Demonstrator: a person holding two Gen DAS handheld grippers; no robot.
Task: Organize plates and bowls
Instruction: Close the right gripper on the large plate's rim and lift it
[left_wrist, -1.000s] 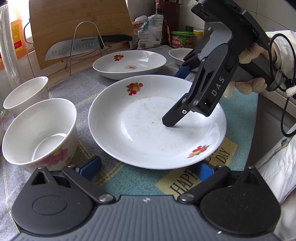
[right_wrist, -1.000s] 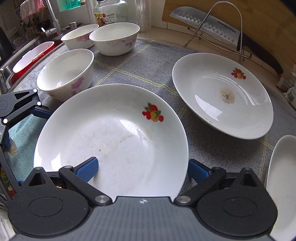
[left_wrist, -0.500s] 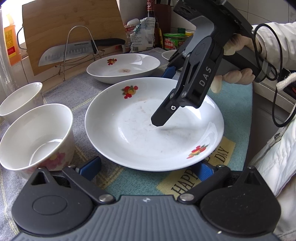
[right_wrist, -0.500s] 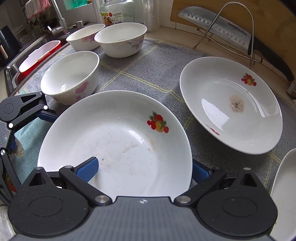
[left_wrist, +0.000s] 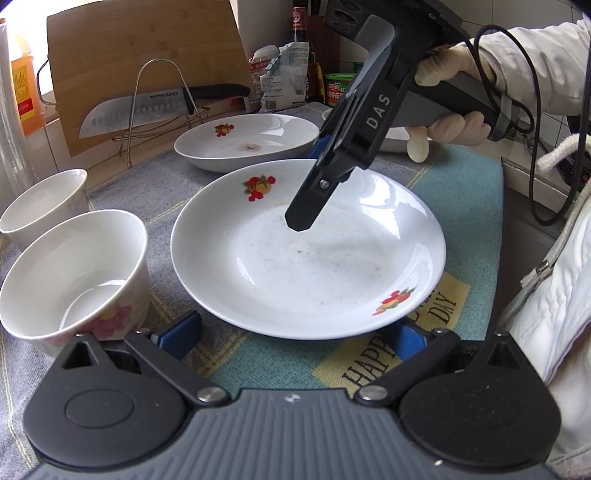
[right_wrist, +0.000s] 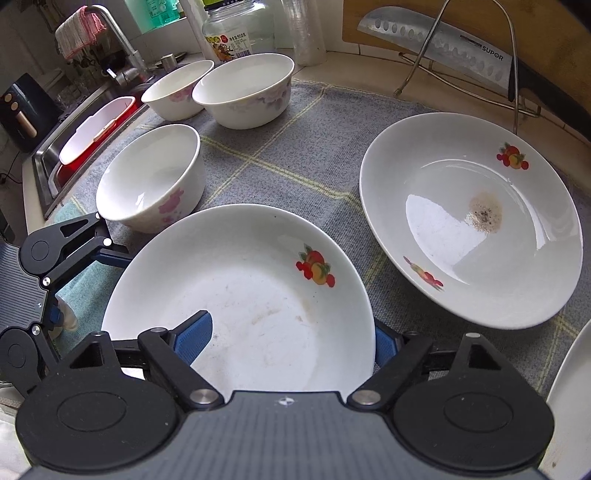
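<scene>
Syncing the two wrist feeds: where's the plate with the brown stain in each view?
Left wrist: stained plate sits upper centre, behind the near plate.
Right wrist: stained plate fills the right side, to the right of the near plate.
Shared landmark: the knife on the wire rack, just beyond the stained plate.

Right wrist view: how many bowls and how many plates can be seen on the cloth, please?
Bowls: 3
Plates: 2
Dish cut off at the right edge, kind unclear: 1
Total: 6
</scene>
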